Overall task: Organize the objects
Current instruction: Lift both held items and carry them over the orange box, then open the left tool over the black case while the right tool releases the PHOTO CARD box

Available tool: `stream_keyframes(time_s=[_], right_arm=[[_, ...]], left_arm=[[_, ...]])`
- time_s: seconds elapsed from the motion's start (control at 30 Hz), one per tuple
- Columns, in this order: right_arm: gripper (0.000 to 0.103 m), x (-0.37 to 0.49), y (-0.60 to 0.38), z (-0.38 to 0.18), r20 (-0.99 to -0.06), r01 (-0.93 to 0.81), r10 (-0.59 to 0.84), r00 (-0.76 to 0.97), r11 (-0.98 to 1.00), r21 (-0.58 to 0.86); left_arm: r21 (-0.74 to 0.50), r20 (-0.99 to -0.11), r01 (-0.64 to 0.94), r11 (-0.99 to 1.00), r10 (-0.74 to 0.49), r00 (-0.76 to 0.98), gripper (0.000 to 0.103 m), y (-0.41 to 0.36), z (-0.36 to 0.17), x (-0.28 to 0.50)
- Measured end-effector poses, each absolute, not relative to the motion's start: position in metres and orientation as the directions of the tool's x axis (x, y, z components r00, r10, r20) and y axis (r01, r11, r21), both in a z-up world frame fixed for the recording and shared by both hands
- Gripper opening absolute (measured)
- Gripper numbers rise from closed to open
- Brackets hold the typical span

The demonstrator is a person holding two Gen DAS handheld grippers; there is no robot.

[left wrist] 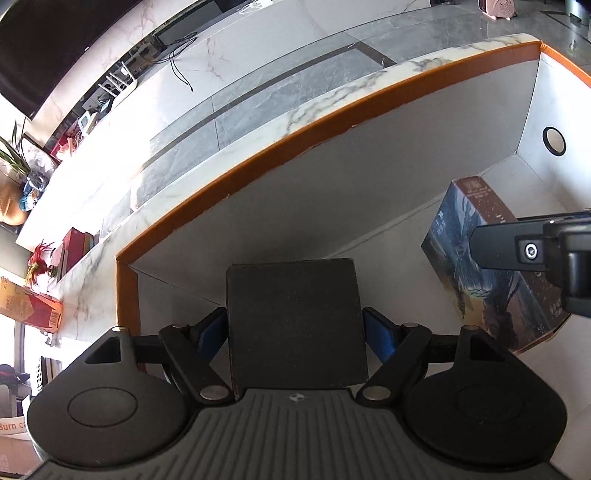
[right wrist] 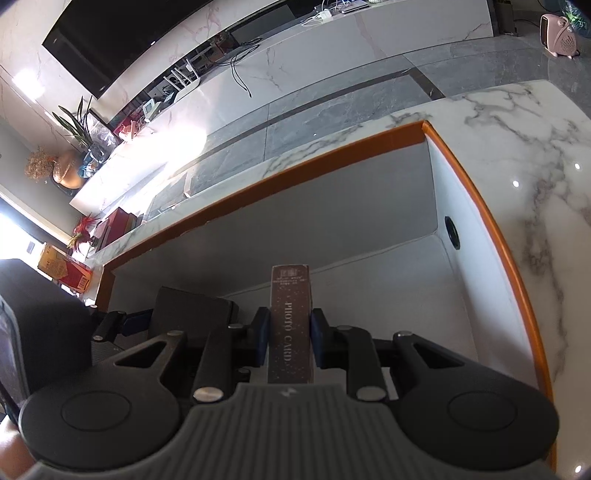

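My left gripper (left wrist: 295,328) is shut on a dark grey box (left wrist: 295,321) and holds it inside a large storage box with an orange rim (left wrist: 258,166) and white walls. My right gripper (right wrist: 290,332) is shut on a photo card box (right wrist: 290,325), brown on its spine with "PHOTO CARD" printed, and holds it inside the same storage box (right wrist: 295,173). The photo card box (left wrist: 476,258) shows a blue and brown cover in the left wrist view, with the right gripper's finger (left wrist: 509,247) on it. The dark grey box (right wrist: 192,314) shows left of it in the right wrist view.
The storage box stands on a white marble table (right wrist: 535,155). A round hole (left wrist: 554,140) is in its right wall. Beyond lie a grey tiled floor, a TV on the wall, a low cabinet with cables, plants and a pink heater (right wrist: 557,33).
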State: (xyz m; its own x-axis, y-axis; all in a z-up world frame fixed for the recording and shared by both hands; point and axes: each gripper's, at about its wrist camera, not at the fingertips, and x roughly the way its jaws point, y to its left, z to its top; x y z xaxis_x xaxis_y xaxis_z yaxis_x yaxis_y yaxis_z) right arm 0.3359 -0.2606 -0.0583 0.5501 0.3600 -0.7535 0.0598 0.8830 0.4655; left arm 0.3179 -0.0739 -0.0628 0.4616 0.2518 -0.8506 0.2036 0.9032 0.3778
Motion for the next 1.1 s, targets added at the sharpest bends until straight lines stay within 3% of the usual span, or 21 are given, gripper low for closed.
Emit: stream_keyframes(time_s=[0.27, 0.47, 0.57, 0.83, 0.93, 1.1], right_arm=[[0.025, 0.339, -0.255, -0.061, -0.757, 0.054, 0.372, 0.537, 0.881, 0.470], [0.025, 0.336, -0.251, -0.059, -0.762, 0.053, 0.373, 0.529, 0.882, 0.468], [0.025, 0.338, -0.237, -0.058, -0.768, 0.030, 0.380, 0.516, 0.888, 0.460], [0.025, 0.352, -0.199, -0.061, -0.819, 0.016, 0.323, 0.474, 0.927, 0.375], [0.025, 0.358, -0.185, -0.058, -0.828, -0.005, 0.317, 0.462, 0.935, 0.355], [0.025, 0.363, -0.175, -0.061, -0.836, 0.018, 0.350, 0.423, 0.919, 0.394]], left_arm=[[0.355, -0.842, 0.224, 0.908, 0.205, 0.500, 0.095, -0.079, -0.050, 0.307], [0.195, -0.826, 0.167, 0.967, 0.070, 0.559, 0.087, -0.043, -0.004, 0.281], [0.132, -0.822, 0.128, 0.983, 0.036, 0.569, 0.077, -0.020, 0.010, 0.271], [-0.040, -0.829, 0.092, 0.995, -0.084, 0.553, 0.035, 0.052, 0.004, 0.300], [-0.154, -0.818, 0.079, 0.985, -0.172, 0.549, 0.026, 0.067, 0.000, 0.289], [-0.264, -0.782, 0.058, 0.963, -0.248, 0.571, 0.020, 0.083, -0.004, 0.281]])
